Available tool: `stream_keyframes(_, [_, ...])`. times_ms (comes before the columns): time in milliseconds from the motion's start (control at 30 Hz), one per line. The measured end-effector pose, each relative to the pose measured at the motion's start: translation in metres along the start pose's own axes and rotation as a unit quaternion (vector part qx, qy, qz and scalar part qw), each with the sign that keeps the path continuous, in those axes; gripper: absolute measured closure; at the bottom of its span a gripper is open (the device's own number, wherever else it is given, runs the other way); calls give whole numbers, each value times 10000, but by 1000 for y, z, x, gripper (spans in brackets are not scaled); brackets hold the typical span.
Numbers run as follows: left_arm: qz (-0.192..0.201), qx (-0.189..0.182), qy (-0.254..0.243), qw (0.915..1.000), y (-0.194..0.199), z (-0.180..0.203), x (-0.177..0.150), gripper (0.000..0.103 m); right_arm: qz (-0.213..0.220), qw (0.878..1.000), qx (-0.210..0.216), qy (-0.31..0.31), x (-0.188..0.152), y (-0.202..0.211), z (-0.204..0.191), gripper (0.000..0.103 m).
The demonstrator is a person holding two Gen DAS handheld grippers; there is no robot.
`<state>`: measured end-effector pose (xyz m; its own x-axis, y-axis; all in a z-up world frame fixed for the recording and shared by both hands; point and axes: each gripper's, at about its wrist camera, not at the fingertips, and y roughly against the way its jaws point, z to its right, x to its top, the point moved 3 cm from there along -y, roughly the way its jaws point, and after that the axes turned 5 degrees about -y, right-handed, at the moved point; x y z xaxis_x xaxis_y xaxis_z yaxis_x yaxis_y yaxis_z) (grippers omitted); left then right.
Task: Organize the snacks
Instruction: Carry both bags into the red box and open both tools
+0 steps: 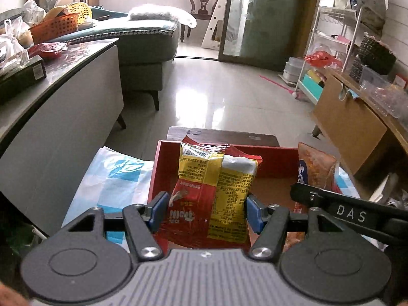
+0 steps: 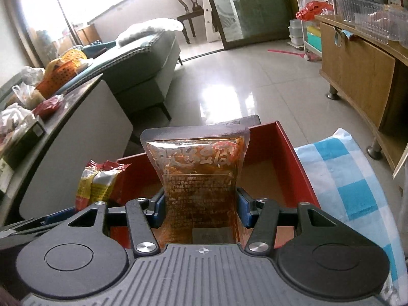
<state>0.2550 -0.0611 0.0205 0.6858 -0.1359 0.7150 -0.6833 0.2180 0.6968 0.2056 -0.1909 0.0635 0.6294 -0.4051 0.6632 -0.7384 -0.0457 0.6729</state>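
Observation:
My left gripper is shut on a red and yellow snack packet and holds it upright over the red box. My right gripper is shut on a clear orange snack pouch, upright over the same red box. The pouch and the right gripper's arm show at the right of the left wrist view. The red and yellow packet shows at the left of the right wrist view. The box floor is brown and bare where visible.
The box sits on a blue and white checked cloth. A grey cabinet with bags and an orange basket stands left. A wooden cabinet stands right. A grey sofa and tiled floor lie beyond.

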Motion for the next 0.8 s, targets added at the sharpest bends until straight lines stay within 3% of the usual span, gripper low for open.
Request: stream_keyframes(800, [-518,219,-235,9981,-42,6,-20,46,-227,9994,-205,172,-7,-40,8,41])
